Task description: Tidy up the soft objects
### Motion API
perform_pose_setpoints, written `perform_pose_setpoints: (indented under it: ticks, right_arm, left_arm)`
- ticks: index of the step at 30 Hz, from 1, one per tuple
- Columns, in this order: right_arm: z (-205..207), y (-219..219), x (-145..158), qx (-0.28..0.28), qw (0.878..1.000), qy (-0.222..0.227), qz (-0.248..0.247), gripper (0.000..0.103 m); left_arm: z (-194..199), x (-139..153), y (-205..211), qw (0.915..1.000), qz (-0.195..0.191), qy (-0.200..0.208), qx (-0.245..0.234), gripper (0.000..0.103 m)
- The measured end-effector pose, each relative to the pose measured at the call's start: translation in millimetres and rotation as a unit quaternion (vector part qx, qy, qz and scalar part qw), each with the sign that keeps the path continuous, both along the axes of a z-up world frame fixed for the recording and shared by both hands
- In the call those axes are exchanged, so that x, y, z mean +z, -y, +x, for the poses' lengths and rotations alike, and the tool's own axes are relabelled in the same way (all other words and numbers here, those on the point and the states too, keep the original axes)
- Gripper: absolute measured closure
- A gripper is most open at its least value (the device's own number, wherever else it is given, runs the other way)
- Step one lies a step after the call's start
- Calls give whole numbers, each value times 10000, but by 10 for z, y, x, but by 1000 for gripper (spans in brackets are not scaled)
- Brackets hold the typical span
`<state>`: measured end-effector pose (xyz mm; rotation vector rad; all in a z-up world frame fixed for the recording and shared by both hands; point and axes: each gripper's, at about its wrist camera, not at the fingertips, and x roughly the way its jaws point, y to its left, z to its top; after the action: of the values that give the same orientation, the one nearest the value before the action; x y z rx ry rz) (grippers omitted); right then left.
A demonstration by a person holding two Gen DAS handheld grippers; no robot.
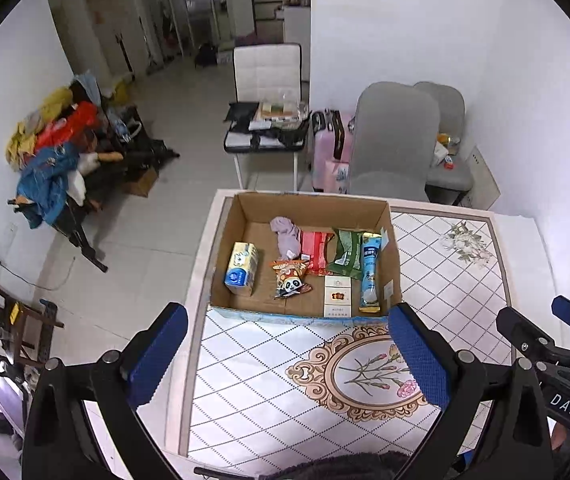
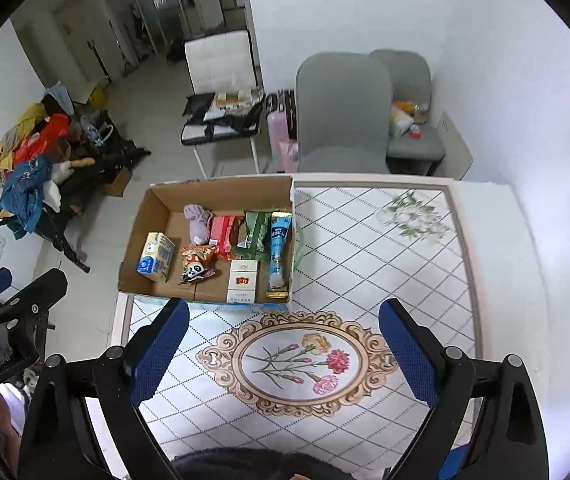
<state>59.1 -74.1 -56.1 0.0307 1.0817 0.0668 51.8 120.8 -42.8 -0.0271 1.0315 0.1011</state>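
Left gripper (image 1: pixel 287 344) spread wide above the patterned tablecloth (image 1: pixel 253 384), nothing between the blue pads. Right gripper (image 2: pixel 284 340) likewise wide and empty, hanging over the flower medallion (image 2: pixel 297 364).

Cardboard box (image 1: pixel 229 236) straight ahead at 12 o'clock of the left gripper, at 11 o'clock of the right one, well apart from both sets of fingertips, with open cloth between. Inside, from 9 toward 3 o'clock: tissue pack (image 1: pixel 241 269) standing alone near the left wall; lilac sock (image 1: pixel 286 236) bunched toward the far wall; panda snack bag (image 1: pixel 291 278) just in front of it; red packet (image 1: pixel 315 251); green packet (image 1: pixel 345 254) overlapping the red one's edge; blue stick sachet (image 1: pixel 371 272) lying along the right wall; white and red carton (image 1: pixel 337 298) flat against the near wall, between the panda bag and the sachet.

Beyond the table at 12 o'clock, a grey chair (image 1: pixel 393 136) pushed close, a second one behind it, and a white chair (image 1: pixel 267 68) loaded with clutter. At 9 to 10 o'clock, a heap of clothes (image 1: pixel 53 152) on a rack. Dark fuzzy sleeve (image 2: pixel 245 464) at 6 o'clock.
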Motion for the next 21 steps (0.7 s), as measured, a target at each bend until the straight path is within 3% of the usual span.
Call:
perform_pose_setpoints:
  ticks: [5,10,21]
  right_arm:
    - [-305,56,366,56,9997,237,7,5]
    - [-487,93,626,47,9989,465,-97,5]
    - [-543,114,797,56,9985,520,-188,5]
  left_arm:
    - [-268,298,59,9998,-15,215,-13,0]
    - [-386,412,85,9996,-94,247,-46,0]
    - [-456,458,90,9997,-79,225,-29,0]
